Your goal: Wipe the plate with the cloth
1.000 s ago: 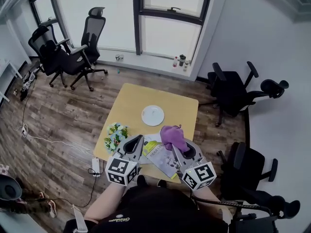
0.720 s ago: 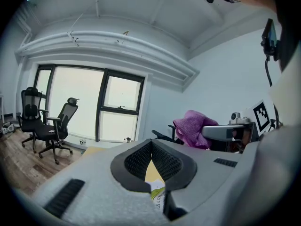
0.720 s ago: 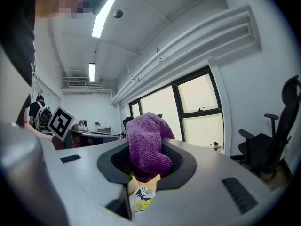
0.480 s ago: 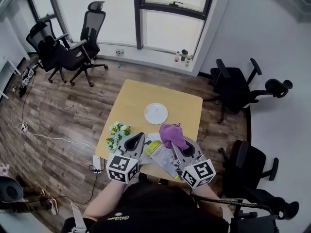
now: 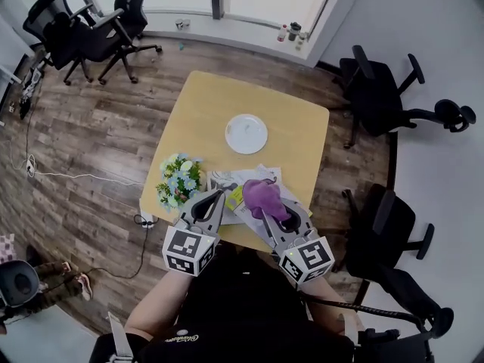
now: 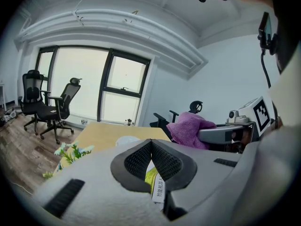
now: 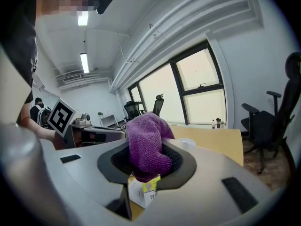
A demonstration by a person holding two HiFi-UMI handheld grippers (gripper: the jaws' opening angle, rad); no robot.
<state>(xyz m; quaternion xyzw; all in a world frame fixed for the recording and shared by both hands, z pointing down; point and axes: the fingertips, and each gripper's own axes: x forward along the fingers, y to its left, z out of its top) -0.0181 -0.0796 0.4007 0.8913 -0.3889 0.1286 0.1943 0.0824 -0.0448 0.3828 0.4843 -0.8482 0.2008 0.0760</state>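
A white plate (image 5: 246, 134) lies near the middle of the light wooden table (image 5: 204, 112), well beyond both grippers. My right gripper (image 5: 270, 207) is shut on a purple cloth (image 5: 262, 196), which bulges up out of its jaws (image 7: 146, 147) over the table's near edge. My left gripper (image 5: 216, 200) is shut with nothing in it, its pads (image 6: 151, 160) meeting. From the left gripper view the cloth (image 6: 190, 130) shows to the right and the plate (image 6: 126, 139) is a pale sliver ahead.
A bunch of flowers (image 5: 180, 179) sits at the table's left edge. Printed leaflets (image 5: 236, 191) lie under the grippers. Black office chairs (image 5: 378, 89) stand right of the table and others (image 5: 83, 32) at the far left. Cables and a power strip (image 5: 144, 219) lie on the wooden floor.
The head view has tilted further down, so the table and plate sit higher and closer in frame. Both grippers now hang over the table's near edge, the cloth still held.
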